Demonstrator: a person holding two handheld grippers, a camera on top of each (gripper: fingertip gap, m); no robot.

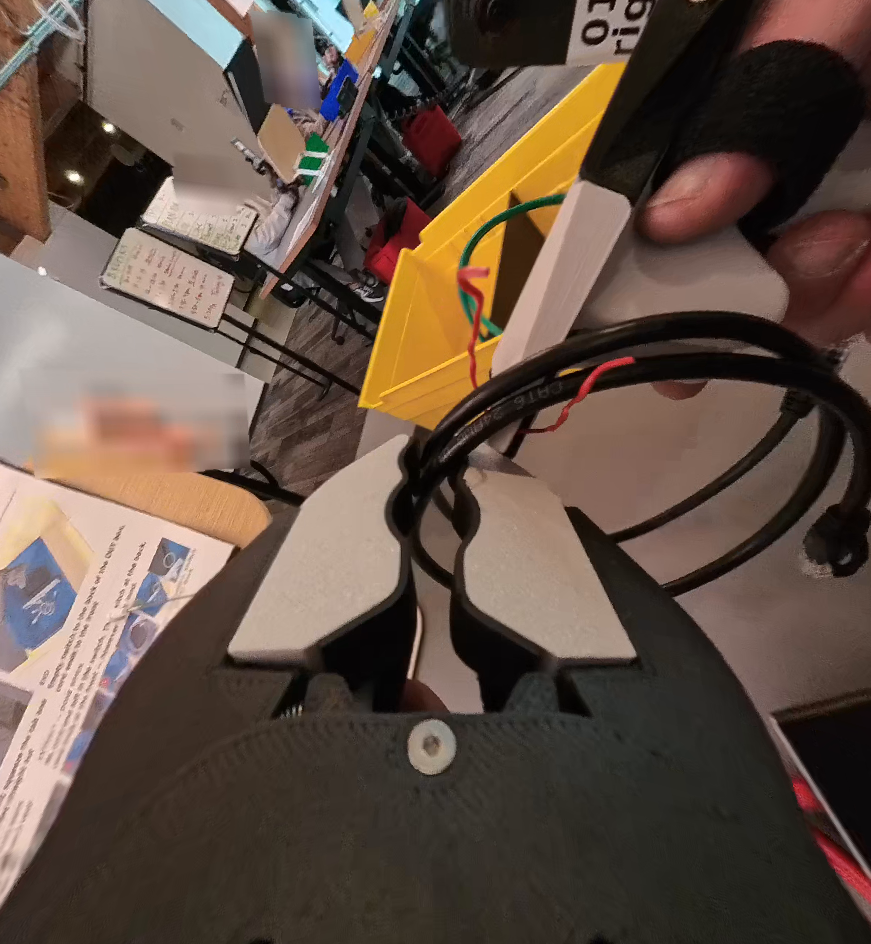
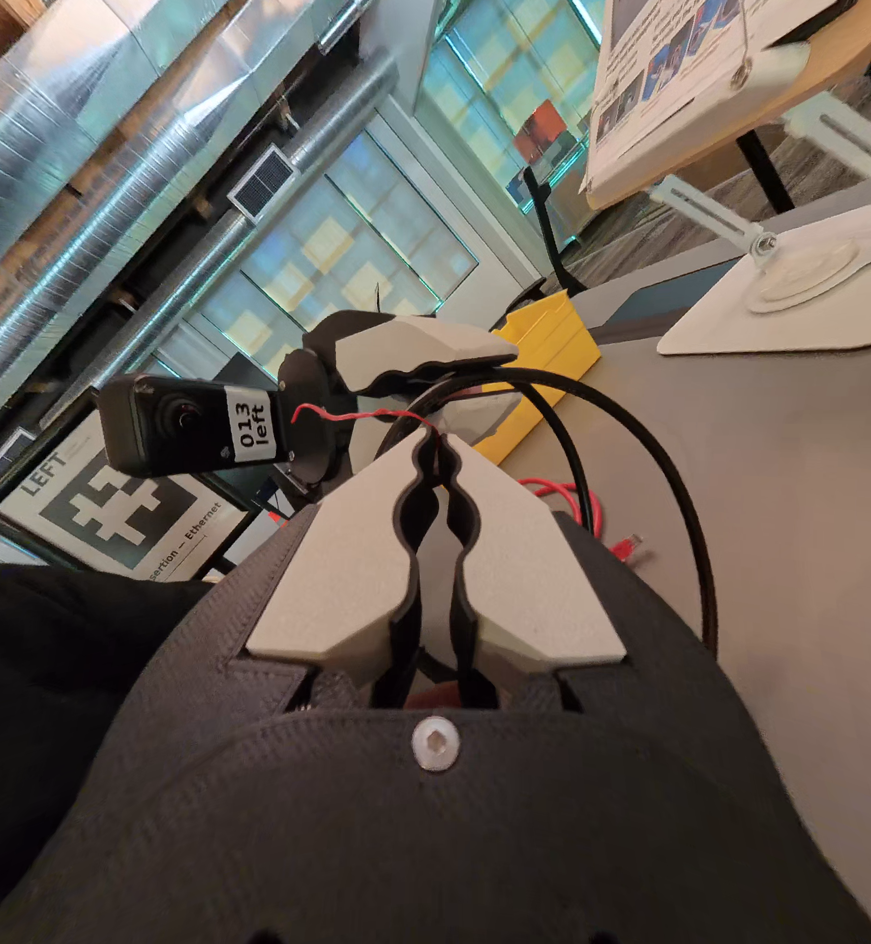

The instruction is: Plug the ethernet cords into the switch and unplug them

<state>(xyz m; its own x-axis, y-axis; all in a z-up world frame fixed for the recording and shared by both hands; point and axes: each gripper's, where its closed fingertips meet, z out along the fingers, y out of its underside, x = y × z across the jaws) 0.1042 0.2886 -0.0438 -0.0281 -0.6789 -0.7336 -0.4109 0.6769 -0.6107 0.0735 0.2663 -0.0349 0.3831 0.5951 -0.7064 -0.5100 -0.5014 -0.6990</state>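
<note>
At the near end of the left wrist view, the left gripper (image 1: pixel 430 475) is closed almost fully; its fingertips clamp the strands of a coiled black ethernet cord (image 1: pixel 678 332). The coil loops away to the right above the grey table (image 2: pixel 780 511), and its plug (image 1: pixel 837 541) hangs at the right side of the loop.

Just beyond, a red twist tie (image 1: pixel 594 380) is wound around the coil. The right gripper (image 2: pixel 436 442) is closed down to the tips, which pinch this tie (the right wrist view shows one free end of the tie sticking out to the left).

Farther off, a yellow bin (image 1: pixel 423 327) stands on the table and holds more wire ties in green and red. A red ethernet cord (image 2: pixel 581 503) lies loose on the table right of the right gripper.

A black flat item (image 1: pixel 852 776) lies at the near right edge of the left wrist view; whether it is the switch cannot be told.

Step in hand, as judged: preparation. The black cord is being freed from its tie, and no cord is plugged in yet.

Next move, as judged:
- Hold the coil steady with the left gripper.
- Rotate or draw the tie off with the right gripper.
- Release the tie, then take the cord near its plug for insertion.
</note>
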